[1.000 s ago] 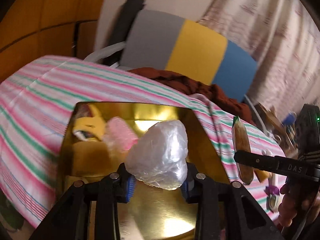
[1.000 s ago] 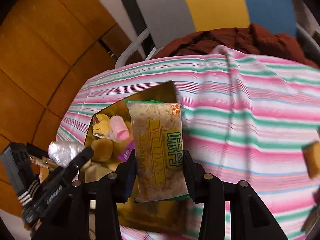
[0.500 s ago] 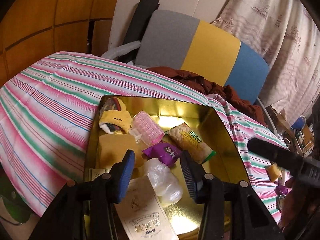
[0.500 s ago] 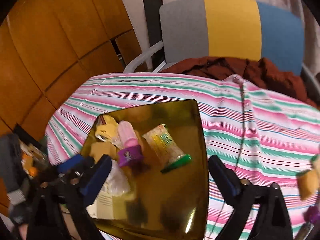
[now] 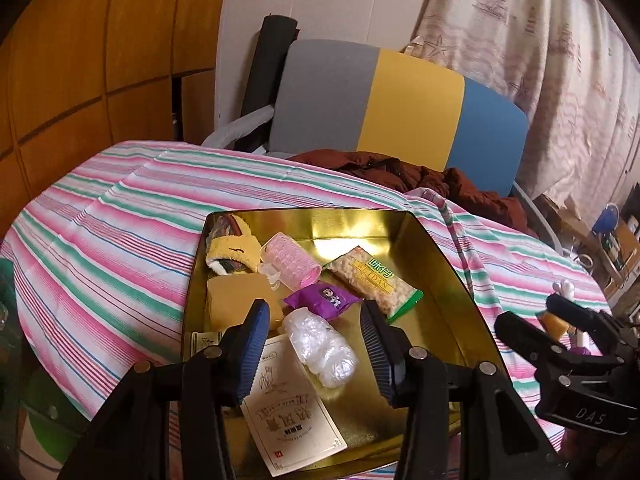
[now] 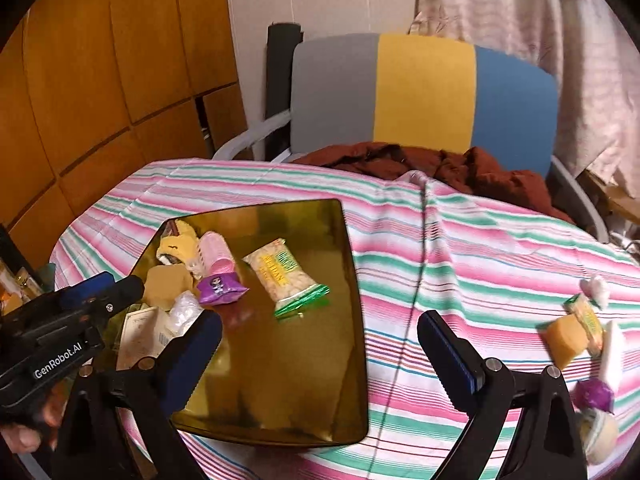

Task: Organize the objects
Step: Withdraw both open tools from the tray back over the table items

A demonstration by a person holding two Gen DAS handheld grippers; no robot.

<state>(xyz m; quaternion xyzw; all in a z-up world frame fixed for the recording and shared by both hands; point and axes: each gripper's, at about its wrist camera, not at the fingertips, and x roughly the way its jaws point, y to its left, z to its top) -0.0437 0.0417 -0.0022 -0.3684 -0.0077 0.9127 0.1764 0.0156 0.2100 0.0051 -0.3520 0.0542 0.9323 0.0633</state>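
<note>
Gold tray on striped cloth holds rice-cracker packet, purple sachet, crumpled plastic bag.

The tray lies ahead-left of the right gripper — snack packet inside, loose items to its right.

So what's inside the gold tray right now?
In the tray: a yellow sock, pink roller, tan block, purple packet, rice snack, clear bag and card. The card hides whatever lies beneath it.

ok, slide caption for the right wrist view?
Open right gripper above gold tray of snacks; loose items remain on striped cloth.
</note>
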